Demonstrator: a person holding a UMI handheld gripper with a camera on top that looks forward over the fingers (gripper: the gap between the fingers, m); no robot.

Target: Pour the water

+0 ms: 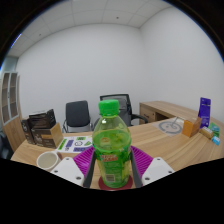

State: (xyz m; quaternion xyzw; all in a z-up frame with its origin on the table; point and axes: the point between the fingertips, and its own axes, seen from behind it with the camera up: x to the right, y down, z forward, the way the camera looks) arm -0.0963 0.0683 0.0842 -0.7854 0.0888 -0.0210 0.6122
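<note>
Bottle [112, 145], base hidden, seemingly claw-gripped [112, 172].

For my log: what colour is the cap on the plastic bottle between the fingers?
Green, like the green plastic bottle itself; the gripper view shows it.

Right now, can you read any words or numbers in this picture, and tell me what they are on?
None can be read.
Green bottle, between the gripper fingers: its label has print, too blurred to read.
Purple box on the far desk: a light mark, too small to read.
Flat sheet on the table beside the bottle: coloured patches, no readable words.
</note>
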